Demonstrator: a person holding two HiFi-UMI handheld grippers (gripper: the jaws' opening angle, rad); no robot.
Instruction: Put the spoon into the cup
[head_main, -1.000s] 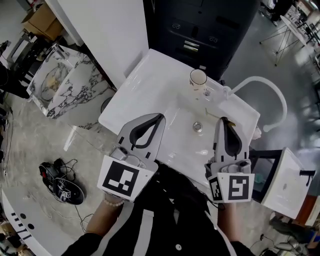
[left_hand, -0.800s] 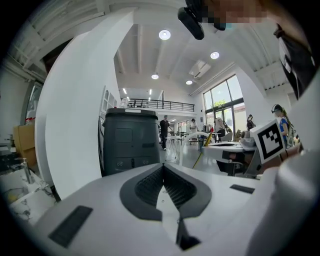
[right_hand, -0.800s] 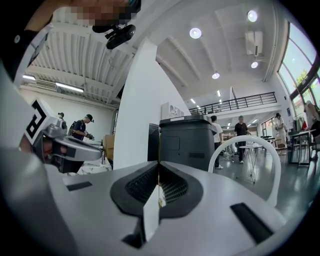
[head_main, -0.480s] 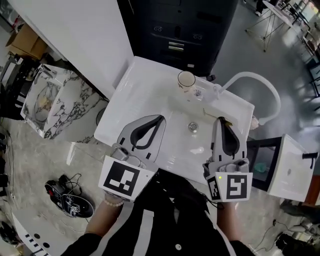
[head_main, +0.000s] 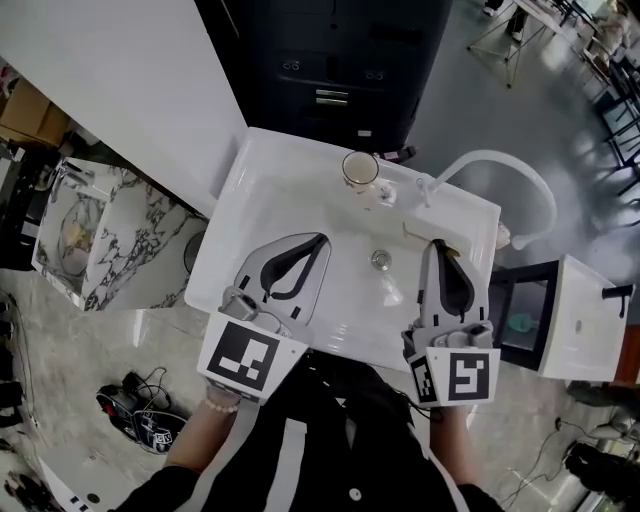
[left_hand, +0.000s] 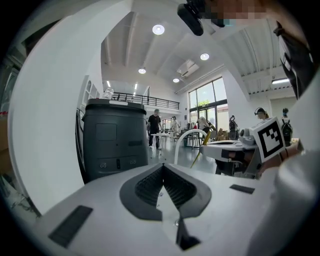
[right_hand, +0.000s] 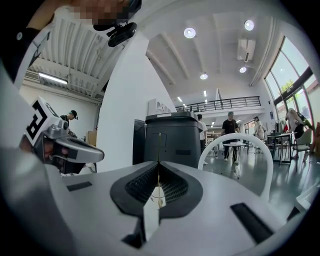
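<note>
Two grippers are hanging side by side over the near edge of the white washbasin (head_main: 262, 180). The left gripper (left_hand: 163, 167) is holding its jaws together on nothing, while the right gripper (right_hand: 159, 166) is pinching the spoon (right_hand: 159, 145), whose thin gold handle is sticking up past the jaw tips. The cup (head_main: 360, 168) is standing at the washbasin's far edge, well apart from the spoon, ahead of it and a little to its left.

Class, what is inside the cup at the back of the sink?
Nothing shows inside the cup, though its bottom is too small to judge. The spoon is clamped in the right gripper.
</note>
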